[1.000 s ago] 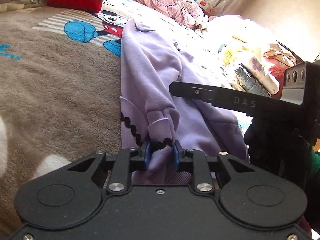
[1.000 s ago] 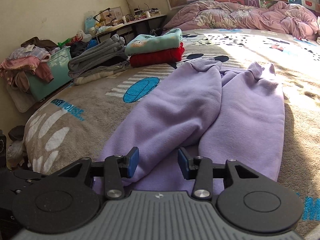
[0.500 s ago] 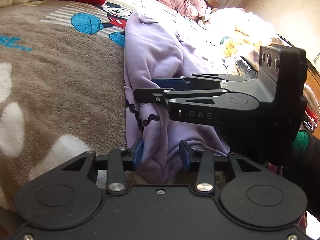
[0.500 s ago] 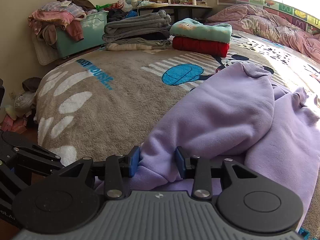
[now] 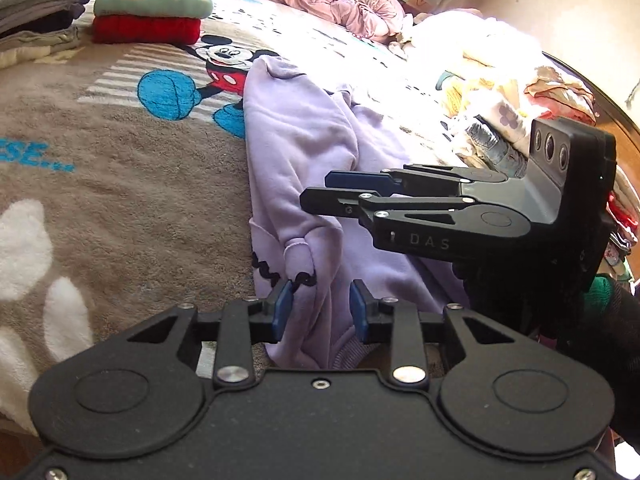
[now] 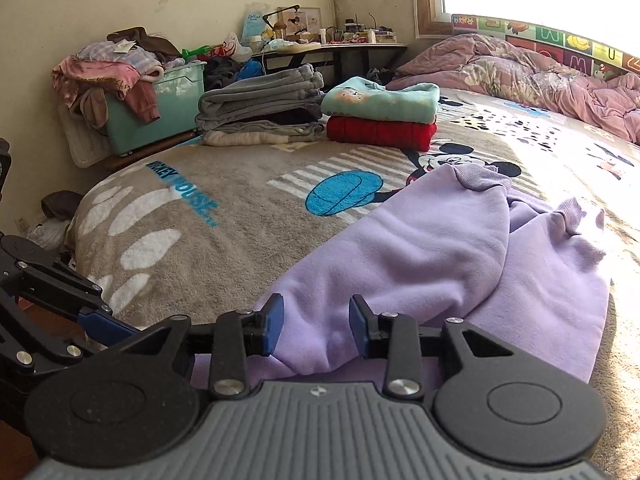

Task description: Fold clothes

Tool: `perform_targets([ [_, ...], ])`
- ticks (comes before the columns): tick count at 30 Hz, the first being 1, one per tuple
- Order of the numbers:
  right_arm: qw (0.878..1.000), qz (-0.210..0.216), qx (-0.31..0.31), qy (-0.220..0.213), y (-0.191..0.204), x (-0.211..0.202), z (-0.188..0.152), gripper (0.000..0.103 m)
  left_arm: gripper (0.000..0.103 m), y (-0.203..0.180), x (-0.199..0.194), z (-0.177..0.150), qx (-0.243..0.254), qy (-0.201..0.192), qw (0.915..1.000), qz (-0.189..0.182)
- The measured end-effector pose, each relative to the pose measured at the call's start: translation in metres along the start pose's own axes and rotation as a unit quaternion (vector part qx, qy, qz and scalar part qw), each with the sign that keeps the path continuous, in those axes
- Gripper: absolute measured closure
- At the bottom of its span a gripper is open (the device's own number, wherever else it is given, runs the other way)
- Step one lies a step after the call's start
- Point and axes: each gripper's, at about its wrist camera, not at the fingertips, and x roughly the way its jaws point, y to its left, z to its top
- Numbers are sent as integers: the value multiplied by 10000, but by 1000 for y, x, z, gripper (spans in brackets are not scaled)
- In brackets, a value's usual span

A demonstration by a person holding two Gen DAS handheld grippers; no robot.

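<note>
Sunlit bedroom, with a wide bed [image 6: 208, 248] under a grey cartoon-print blanket. Folded piles sit at its far end: a mint top on a red knit [image 6: 380, 120] beside grey folded clothes [image 6: 260, 108]. The lilac fleece garment [image 6: 420, 248] lies rumpled near the edge, not yet folded. Both the left hand-held gripper [image 5: 320, 308] and right hand-held gripper [image 6: 316, 324] straddle its hem, released. A mint plastic bin [image 6: 160, 116] overflows with loose clothes.
</note>
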Motion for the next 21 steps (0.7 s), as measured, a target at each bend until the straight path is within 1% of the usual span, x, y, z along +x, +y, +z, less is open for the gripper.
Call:
perform_targets([
  [1, 10000, -11, -2, 44, 1, 4, 0, 66, 74, 9, 4, -1, -390, -27, 9992, -77],
  [2, 10000, -23, -4, 88, 1, 7, 0, 66, 79, 20, 9, -3, -914, 24, 9957, -124],
  [3, 9999, -34, -6, 132, 2, 11, 1, 66, 86, 32, 13, -8, -1386, 62, 9903, -107],
  [4, 9998, -46, -8, 176, 3, 14, 1, 67, 90, 39, 14, -13, -1617, 52, 9867, -139],
  [6, 9996, -69, -12, 263, 4, 21, 1, 67, 90, 50, 14, -19, -1925, 7, 9810, -253],
  [7, 9995, -80, -14, 307, 5, 25, 2, 67, 90, 50, 13, -19, -1909, 9, 9813, -256],
  [9, 9992, -103, -18, 395, 6, 32, 2, 67, 89, 45, 9, -14, -1710, 66, 9848, -292],
  [10, 9994, -132, 36, 332, 7, 28, 2, 67, 88, 43, 5, -11, -1607, 78, 9865, -316],
  [11, 9996, -189, 165, 124, 6, 14, 0, 66, 86, 41, 2, -8, -1544, 53, 9874, -338],
  [12, 9991, -253, 316, -127, 5, -2, -3, 66, 74, 40, -1, -6, -1497, 18, 9881, -359],
  [13, 9981, -292, 460, -286, 2, -14, -6, 66, 58, 39, -5, -5, -1449, -18, 9887, -379],
  [14, 9966, -320, 636, -415, 1, -28, -14, 66, 57, 38, -8, -3, -1401, -54, 9893, -400],
  [15, 9959, -328, 699, -478, 3, -38, -22, 66, 57, 34, -6, -3, -1227, -36, 9919, -325],
  [17, 9963, -328, 634, -480, 11, -47, -37, 71, 57, 23, 2, -4, -785, 37, 9969, -104],
  [18, 9972, -331, 523, -421, 17, -47, -43, 74, 70, 17, 4, -5, -564, 15, 9984, 50],
  [19, 9979, -333, 412, -362, 22, -48, -49, 75, 82, 11, 6, -7, -343, -28, 9992, 221],
  [20, 9984, -321, 332, -319, 27, -45, -53, 75, 89, 5, 7, -8, -122, -72, 9991, 391],
  [21, 9988, -302, 264, -281, 32, -42, -56, 78, 93, 4, 5, -8, -143, -135, 9991, 388],
])
